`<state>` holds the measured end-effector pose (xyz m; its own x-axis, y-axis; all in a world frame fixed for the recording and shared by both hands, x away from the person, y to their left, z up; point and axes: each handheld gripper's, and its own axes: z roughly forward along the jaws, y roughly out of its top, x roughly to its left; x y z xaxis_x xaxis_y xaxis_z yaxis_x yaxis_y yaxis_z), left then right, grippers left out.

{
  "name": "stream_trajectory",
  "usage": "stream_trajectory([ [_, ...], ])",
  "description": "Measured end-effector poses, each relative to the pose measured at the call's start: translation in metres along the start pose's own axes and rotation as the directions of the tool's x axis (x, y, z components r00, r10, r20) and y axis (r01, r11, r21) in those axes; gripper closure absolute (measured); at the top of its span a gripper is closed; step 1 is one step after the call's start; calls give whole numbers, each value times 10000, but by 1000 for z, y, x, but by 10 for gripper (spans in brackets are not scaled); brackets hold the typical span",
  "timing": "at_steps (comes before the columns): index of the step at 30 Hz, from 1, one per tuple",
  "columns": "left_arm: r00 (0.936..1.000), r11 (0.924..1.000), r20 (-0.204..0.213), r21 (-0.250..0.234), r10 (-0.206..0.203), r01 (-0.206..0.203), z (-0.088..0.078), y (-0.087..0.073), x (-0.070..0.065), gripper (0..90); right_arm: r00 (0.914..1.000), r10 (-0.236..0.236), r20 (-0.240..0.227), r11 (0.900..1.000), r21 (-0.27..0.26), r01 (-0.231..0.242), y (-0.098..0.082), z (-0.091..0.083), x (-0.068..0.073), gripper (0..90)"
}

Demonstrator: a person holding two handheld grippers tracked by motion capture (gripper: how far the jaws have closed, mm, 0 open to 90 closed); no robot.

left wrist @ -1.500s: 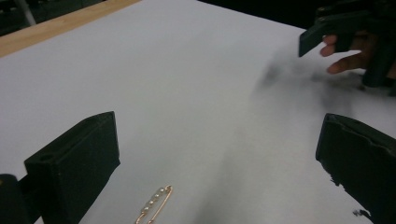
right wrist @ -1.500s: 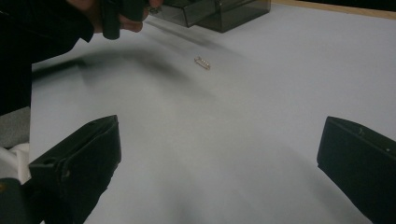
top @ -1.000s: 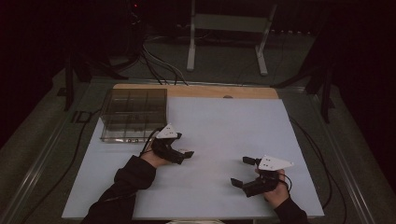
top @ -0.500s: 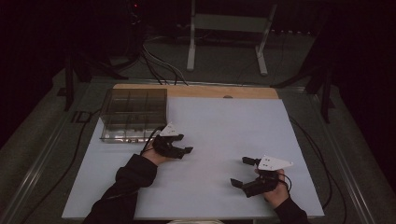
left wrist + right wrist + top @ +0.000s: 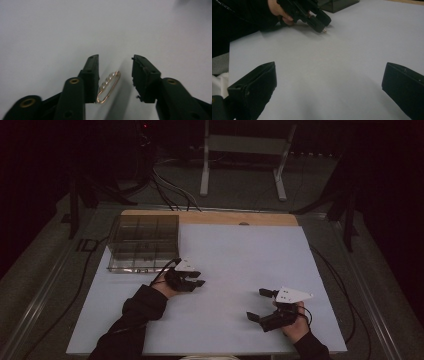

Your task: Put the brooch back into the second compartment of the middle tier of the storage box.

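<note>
Slippage looks likeliest: the thin gold pin (image 5: 109, 87) lies flat on the white table (image 5: 240, 255) between the left gripper (image 5: 114, 65)'s narrowly parted jaws, against one pad, while the right gripper (image 5: 264, 305) gapes wide, idle.

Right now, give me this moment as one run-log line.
left gripper: open, jaws either side of gold hair clip on table | right gripper: open, empty | compartment box: far-left corner
</note>
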<state>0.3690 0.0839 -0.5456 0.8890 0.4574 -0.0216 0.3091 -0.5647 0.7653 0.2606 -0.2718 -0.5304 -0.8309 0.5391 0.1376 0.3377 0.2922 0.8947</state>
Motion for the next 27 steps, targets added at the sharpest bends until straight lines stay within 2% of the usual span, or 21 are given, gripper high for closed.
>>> stream_trajectory([
  [3, 9999, 10000, 103, 84, -37, 36, 1, -1, 2, 622, 10000, -22, 5, 10000, 4, 22, 0, 0, 0, 0],
  [11, 9983, 9986, 348, 255, -470, 461, 1, -1, 10, 687, 10000, 11, -28, 10000, 22, -11, 0, 0, 0, 0],
  [17, 9987, 9982, 133, 374, -484, 479, 1, 0, 10, 755, 10000, 14, -18, 10000, 22, -14, 0, 0, 0, 0],
  [22, 9991, 9983, 116, 424, -407, 402, 1, 1, 9, 839, 10000, 20, -4, 10000, 25, -20, 0, 0, 0, 0],
  [27, 9989, 9982, 123, 421, -443, 438, 1, 0, 9, 863, 10000, 31, -2, 10000, 30, -31, 0, 0, 0, 0],
])
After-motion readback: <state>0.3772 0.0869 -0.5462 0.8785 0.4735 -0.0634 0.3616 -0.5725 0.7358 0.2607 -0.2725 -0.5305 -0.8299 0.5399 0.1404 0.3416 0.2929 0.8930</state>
